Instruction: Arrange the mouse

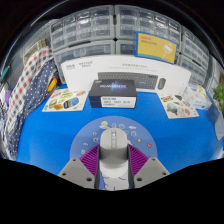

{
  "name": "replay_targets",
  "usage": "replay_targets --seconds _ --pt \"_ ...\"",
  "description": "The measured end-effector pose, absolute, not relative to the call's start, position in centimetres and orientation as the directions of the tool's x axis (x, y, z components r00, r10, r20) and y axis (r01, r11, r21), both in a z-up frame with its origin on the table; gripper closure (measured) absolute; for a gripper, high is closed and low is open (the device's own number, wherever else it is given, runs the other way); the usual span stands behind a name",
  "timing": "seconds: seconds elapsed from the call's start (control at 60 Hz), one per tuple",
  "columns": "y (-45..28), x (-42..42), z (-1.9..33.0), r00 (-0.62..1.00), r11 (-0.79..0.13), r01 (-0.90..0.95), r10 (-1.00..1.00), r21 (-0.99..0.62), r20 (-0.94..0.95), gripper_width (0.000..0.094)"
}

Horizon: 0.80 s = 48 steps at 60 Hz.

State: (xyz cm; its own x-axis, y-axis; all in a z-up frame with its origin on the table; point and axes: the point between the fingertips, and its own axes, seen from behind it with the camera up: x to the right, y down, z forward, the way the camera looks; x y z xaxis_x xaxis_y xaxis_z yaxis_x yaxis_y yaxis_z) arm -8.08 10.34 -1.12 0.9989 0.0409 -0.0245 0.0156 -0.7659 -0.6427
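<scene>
1. Gripper (113, 172) clenched on a grey mouse (113, 143); both purple pads (90, 160) press its sides.
2. Mouse sits over a round white mouse pad (112, 128) on the blue table (50, 135).
3. Just beyond the pad: a dark box (110, 95), then a white keyboard box (118, 71).
4. Storage drawers (95, 25) line the back wall.

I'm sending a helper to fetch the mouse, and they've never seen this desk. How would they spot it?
Start at the blue table in front of the shelves of clear drawers. On its near side lies a round pale mat, just before a dark box. The mouse is the small grey rounded thing on that mat, between the fingers of the claw, unlike the flat printed boxes and cards around it.
</scene>
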Motion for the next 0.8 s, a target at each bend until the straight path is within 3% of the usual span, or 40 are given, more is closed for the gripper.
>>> replay_targets --seconds 0.167,0.25,0.267,0.4,0.683,0.8 --pt "10.4 -8.3 -1.1 0.999 -0.772 0.012 0.037 -0.636 -0.025 0.0387" --pt "10.0 -8.5 -0.9 0.998 -0.786 0.034 0.056 -0.617 -0.016 0.0069" --pt "10.0 -8.5 -0.8 0.998 -0.788 0.044 0.060 -0.614 -0.005 0.0099" --pt "9.9 -8.2 2.5 0.995 -0.770 0.096 0.096 -0.631 0.034 0.0067" --pt "11.2 -5.1 16.1 1.000 -0.633 -0.012 0.011 -0.774 -0.024 0.0066" --pt "11.1 -3.1 20.0 1.000 -0.587 -0.024 -0.024 -0.809 -0.012 0.0069"
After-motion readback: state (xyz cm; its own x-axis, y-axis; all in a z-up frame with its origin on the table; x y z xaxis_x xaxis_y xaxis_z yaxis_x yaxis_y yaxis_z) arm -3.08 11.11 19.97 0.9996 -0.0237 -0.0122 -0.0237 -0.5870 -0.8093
